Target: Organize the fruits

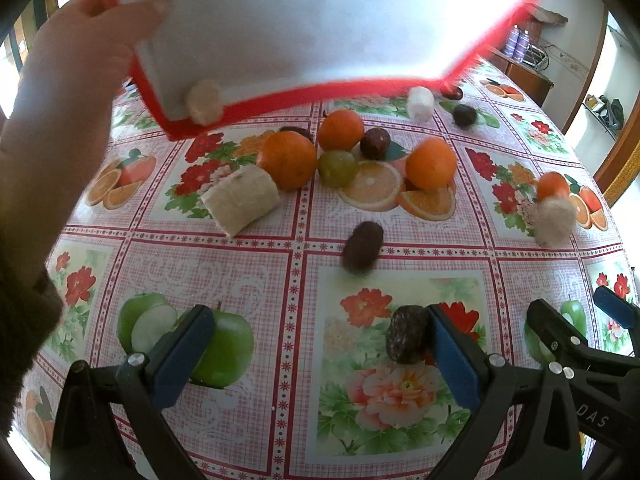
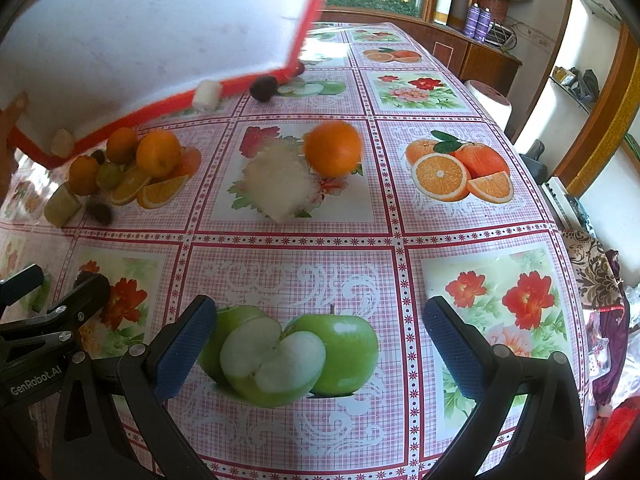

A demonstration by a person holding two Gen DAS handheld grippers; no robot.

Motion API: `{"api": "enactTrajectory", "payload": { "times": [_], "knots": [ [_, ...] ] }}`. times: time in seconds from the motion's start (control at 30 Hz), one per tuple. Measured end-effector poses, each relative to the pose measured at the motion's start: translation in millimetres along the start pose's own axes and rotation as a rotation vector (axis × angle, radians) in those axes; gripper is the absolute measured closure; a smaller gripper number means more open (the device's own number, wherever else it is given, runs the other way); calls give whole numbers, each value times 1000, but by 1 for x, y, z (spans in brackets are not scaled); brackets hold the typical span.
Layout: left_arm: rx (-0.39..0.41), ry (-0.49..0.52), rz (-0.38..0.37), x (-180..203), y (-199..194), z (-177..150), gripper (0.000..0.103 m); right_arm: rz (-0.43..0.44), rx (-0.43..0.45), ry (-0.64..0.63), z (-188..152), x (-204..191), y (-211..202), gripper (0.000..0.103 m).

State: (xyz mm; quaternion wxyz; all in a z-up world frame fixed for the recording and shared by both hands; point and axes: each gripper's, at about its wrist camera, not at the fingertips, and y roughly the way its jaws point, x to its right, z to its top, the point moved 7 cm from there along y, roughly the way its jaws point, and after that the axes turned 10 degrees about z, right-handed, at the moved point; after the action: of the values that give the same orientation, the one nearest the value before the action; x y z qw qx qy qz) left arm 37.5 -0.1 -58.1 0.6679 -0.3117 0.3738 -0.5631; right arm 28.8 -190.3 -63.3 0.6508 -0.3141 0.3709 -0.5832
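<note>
Right now the fruit lies scattered on the tablecloth (image 1: 296, 264), a bare hand (image 1: 72, 92) tipping a red-rimmed tray (image 1: 304, 92) above it. Nearest is a dark date (image 1: 406, 338), touching the inside of the left gripper (image 1: 316, 354)'s right-hand finger at about three o'clock, long axis running roughly twelve-to-six. Both pairs of fingers stand wide apart and hold nothing; the right gripper (image 2: 316, 344) frames only printed apples, so the left is nearer.
</note>
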Motion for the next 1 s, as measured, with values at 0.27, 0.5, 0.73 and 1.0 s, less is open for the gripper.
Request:
{"api": "enactTrajectory", "payload": {
  "times": [0.27, 0.5, 0.73, 1.0],
  "knots": [
    [0, 0, 0, 1, 2, -1, 0, 2, -1, 1, 3, -3, 0, 0],
    [-1, 0, 0, 2, 2, -1, 0, 2, -2, 2, 3, -2, 0, 0],
    [-1, 0, 0, 2, 2, -1, 0, 0, 0, 4, 3, -3, 0, 0],
    [-1, 0, 0, 2, 2, -1, 0, 0, 0, 4, 3, -3, 0, 0]
  ]
}}
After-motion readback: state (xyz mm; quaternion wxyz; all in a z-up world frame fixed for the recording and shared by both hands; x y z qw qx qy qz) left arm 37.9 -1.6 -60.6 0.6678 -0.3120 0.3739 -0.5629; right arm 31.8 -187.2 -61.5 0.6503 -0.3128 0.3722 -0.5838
